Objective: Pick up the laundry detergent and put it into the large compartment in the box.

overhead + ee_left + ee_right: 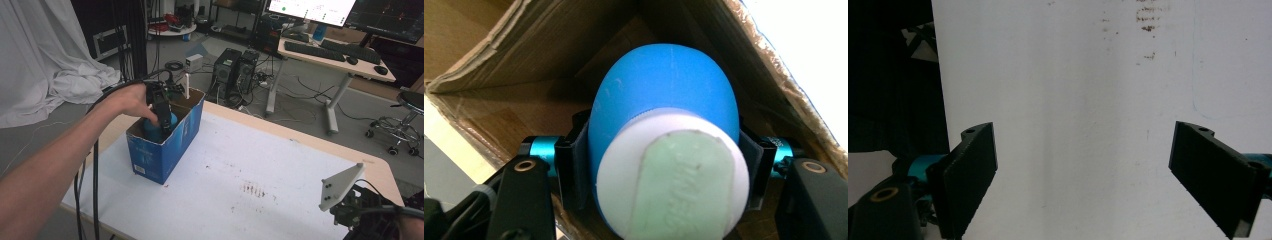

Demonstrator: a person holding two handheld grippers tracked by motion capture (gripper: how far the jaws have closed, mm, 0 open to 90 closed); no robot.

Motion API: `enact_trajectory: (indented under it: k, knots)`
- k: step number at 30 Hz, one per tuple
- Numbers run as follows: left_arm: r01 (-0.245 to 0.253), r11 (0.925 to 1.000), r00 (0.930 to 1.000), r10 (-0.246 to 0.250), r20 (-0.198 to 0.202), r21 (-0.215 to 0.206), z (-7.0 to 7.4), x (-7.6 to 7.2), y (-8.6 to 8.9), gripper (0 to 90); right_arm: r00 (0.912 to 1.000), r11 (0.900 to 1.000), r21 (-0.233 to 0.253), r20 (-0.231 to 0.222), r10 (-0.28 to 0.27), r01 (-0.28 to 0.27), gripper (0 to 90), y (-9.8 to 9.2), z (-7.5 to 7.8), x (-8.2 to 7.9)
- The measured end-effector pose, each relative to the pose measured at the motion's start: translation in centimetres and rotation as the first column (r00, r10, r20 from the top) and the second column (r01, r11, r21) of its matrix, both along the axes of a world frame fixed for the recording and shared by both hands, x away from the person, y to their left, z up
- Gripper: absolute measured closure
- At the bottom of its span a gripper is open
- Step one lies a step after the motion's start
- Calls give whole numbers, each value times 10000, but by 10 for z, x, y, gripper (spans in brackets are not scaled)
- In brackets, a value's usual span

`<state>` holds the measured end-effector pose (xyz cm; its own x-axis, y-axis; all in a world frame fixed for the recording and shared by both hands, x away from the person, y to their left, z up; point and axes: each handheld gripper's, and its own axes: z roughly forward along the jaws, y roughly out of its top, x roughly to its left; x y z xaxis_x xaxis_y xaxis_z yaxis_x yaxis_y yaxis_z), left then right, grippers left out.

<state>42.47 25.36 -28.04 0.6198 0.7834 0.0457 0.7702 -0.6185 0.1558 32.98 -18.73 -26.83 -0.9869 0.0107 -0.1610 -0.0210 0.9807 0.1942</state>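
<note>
Blue rounded bottle w/ white cap [664,115]: clamped by left gripper [659,150] inside blue cardboard box [170,145], worktop [260,165] 10 o'clock. Right gripper [1083,175] jaws wide apart, holding nothing, 5 o'clock.

Cardboard box [165,145] walls closely hem the blue bottle [664,100] inside; the white desk [280,170] right of the box lies open.

overhead forward-down view, 2 close jaw-mounted views
</note>
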Motion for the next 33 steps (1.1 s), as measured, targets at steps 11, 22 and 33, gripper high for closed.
enact_trajectory:
  k: [11, 22, 33]
  knots:
    - [11, 10000, 9999, -11, 166, -38, -1, 0, 0, 377, 10000, 10000, -9, 5, 1, -1, 111, 1, 0, -1]
    - [36, 10000, 9999, -36, 153, 0, -1, 0, -1, 373, 10000, 10000, -12, -32, 30, -30, 111, 3, -2, 0]
    - [-30, 10000, 10000, 30, 70, -31, -2, 0, 0, 354, 9999, 10000, -29, -99, 63, -63, 111, 4, -3, 1]
